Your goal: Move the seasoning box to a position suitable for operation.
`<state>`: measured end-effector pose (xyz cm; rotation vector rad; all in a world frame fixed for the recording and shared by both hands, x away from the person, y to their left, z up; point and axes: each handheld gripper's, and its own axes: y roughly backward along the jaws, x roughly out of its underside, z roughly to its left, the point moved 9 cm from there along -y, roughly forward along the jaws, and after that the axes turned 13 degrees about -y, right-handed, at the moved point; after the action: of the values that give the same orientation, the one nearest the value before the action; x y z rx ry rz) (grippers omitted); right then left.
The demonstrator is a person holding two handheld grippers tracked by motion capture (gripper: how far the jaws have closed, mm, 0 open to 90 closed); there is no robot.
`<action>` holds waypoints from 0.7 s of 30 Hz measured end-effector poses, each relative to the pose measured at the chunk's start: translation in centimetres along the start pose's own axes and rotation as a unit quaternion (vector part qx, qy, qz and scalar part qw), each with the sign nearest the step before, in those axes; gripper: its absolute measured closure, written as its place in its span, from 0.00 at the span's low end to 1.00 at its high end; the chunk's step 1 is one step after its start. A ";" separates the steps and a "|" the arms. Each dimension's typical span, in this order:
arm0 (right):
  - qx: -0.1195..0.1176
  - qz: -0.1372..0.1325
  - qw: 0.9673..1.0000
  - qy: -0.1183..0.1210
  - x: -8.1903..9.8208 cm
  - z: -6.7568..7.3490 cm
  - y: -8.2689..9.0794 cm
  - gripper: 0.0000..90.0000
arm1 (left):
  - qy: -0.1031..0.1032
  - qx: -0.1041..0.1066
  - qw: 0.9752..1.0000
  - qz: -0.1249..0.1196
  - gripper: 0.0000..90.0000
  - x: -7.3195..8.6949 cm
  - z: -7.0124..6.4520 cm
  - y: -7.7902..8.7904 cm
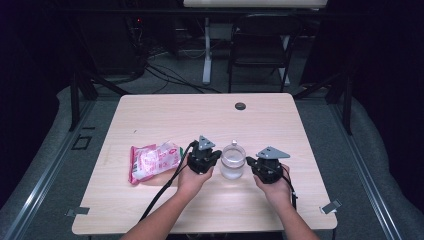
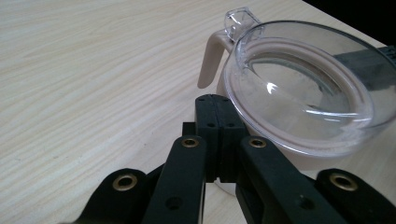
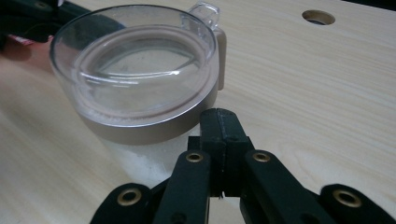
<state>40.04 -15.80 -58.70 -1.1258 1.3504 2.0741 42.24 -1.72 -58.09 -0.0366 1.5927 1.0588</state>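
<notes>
Hands at the near half of the counter [image 1: 150,110] bracket what we are working on: a clear jar [image 1: 232,161] with a transparent lid, standing upright between our two tools. We hold the left gripper [image 1: 216,156] just beside the jar's left flank and the right gripper [image 1: 251,162] just beside its right flank, each pointed inward at it. In the left gripper view our left gripper [image 2: 216,105] has its jaws pressed flat together with nothing between them, the tips close against the jar [image 2: 299,88] just under the lid's rim; whether they actually touch the wall we cannot tell. The right gripper view gives the same picture from the other side: our right gripper [image 3: 222,119] has its jaws together and empty, the tips near the beige band below the lid of the jar [image 3: 140,74]. A small clear tab stands up at the lid's far edge above a beige hinge piece. A pink and white snack packet [image 1: 152,161] lies flat on the counter to the left of our left hand, apart from the jar. A round cable hole [image 1: 240,106] sits in the counter's far side, well apart from everything.
</notes>
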 end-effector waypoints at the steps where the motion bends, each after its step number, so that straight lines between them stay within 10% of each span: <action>1: 0.001 0.002 1.000 0.001 0.2 0.1 0.2 1.00 | -0.002 0.005 1.000 0.001 1.00 0.0 -0.1 0.1; 15: -0.006 0.018 1.000 0.014 2.5 1.8 2.9 1.00 | -0.036 0.064 0.997 -0.011 1.00 0.7 -1.6 1.1; 21: -0.020 0.021 0.999 0.022 2.9 2.1 3.2 1.00 | -0.043 0.060 0.997 -0.024 1.00 0.8 -1.7 1.3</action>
<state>35.26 -15.62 -58.79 -1.1747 1.3702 2.1267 39.96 -1.61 -58.02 0.0508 1.5673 0.9154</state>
